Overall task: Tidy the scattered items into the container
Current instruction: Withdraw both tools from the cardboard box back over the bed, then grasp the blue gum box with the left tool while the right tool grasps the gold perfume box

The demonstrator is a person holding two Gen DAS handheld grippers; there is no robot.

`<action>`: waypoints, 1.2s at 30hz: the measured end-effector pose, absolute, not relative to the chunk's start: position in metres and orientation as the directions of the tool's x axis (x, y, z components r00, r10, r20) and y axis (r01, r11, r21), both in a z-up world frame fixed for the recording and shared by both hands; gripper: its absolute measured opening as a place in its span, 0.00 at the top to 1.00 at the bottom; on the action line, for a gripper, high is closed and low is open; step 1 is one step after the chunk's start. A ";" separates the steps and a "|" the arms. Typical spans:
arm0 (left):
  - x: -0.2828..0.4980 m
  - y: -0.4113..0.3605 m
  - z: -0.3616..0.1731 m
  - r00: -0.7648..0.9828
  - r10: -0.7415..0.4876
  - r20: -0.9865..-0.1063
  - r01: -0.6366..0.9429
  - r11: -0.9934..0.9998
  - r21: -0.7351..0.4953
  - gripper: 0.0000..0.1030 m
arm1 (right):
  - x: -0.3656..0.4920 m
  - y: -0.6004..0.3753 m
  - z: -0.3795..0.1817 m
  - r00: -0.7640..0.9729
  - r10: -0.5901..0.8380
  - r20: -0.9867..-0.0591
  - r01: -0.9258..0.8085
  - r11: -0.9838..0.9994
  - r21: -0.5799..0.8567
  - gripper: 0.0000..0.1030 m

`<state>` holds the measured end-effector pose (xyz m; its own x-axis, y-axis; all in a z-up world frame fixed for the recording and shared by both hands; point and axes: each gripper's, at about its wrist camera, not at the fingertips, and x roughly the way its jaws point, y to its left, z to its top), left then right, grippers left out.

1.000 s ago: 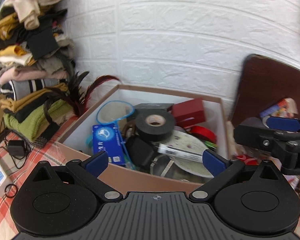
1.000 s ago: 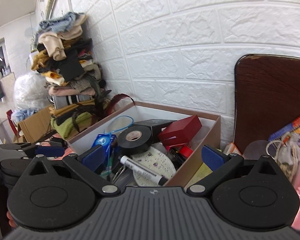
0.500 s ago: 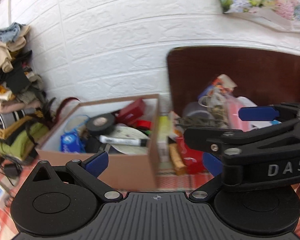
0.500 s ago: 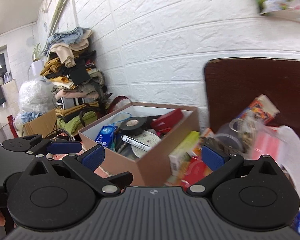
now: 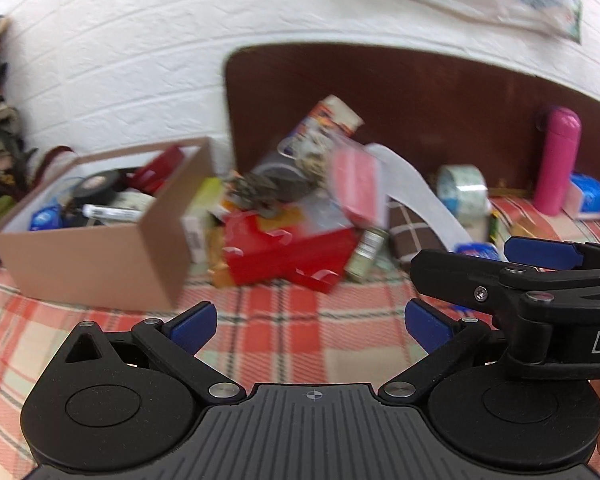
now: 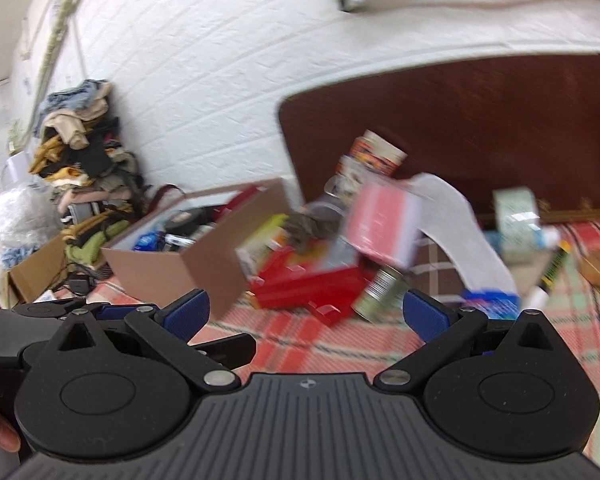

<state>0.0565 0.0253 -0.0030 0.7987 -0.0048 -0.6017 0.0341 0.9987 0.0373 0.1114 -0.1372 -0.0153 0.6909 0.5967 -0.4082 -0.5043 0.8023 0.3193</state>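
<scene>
The brown cardboard box [image 5: 100, 248] stands at the left on the checked cloth, with a black tape roll [image 5: 96, 190] and a white marker [image 5: 112, 212] among the items inside. Right of it lies a blurred heap: a red box [image 5: 288, 252], a pink pack [image 5: 356, 188] and a small can [image 5: 366, 254]. My left gripper [image 5: 310, 324] hovers open and empty above the cloth in front of the heap. My right gripper [image 6: 306, 316] is open too, holding nothing. In its view the cardboard box [image 6: 188, 272] sits left, the red box [image 6: 312, 280] and can [image 6: 380, 292] straight ahead.
A dark wooden board [image 5: 420, 112] leans on the white brick wall behind the heap. A tape roll [image 5: 462, 192], a pink bottle [image 5: 558, 160] and a blue pack [image 5: 592, 196] stand further right. Folded clothes [image 6: 80, 160] are stacked at the far left.
Both views have swung right and pulled back, from over the cardboard box to the heap of items beside it. Both grippers stayed open and empty.
</scene>
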 end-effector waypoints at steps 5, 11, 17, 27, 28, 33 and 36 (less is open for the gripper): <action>0.065 -0.007 -0.019 0.776 -0.033 -0.630 0.078 0.996 0.043 0.00 | 0.105 -0.167 -0.030 0.737 0.526 -0.425 -0.440 0.850 0.289 0.00; 0.082 -0.040 -0.035 0.746 -0.075 -0.662 0.129 0.991 0.034 0.00 | 0.113 -0.200 -0.043 0.770 0.430 -0.471 -0.368 0.903 0.222 0.01; 0.102 -0.062 -0.049 0.716 -0.086 -0.693 0.140 0.990 0.021 0.00 | 0.127 -0.230 -0.057 0.806 0.345 -0.482 -0.314 0.938 0.146 0.01; 0.135 -0.098 -0.062 0.705 -0.097 -0.703 0.162 0.986 0.027 0.03 | 0.160 -0.272 -0.082 0.829 0.254 -0.498 -0.220 0.967 0.127 0.01; 0.139 -0.101 -0.064 0.702 -0.101 -0.705 0.168 0.985 0.025 0.06 | 0.163 -0.275 -0.084 0.832 0.241 -0.500 -0.211 0.970 0.118 0.01; 0.160 -0.111 -0.073 0.681 -0.122 -0.722 0.174 0.985 -0.002 0.09 | 0.186 -0.288 -0.096 0.845 0.196 -0.498 -0.189 0.980 0.065 0.01; 0.170 -0.113 -0.078 0.679 -0.122 -0.724 0.162 0.987 -0.014 0.10 | 0.200 -0.292 -0.105 0.851 0.167 -0.497 -0.191 0.982 0.002 0.01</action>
<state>0.1701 -0.1126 -0.0780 0.6794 -0.1220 -0.7236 0.1624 0.9866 -0.0140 0.2002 -0.2918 -0.1048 0.8515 0.1665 -0.4973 -0.1907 0.9816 0.0021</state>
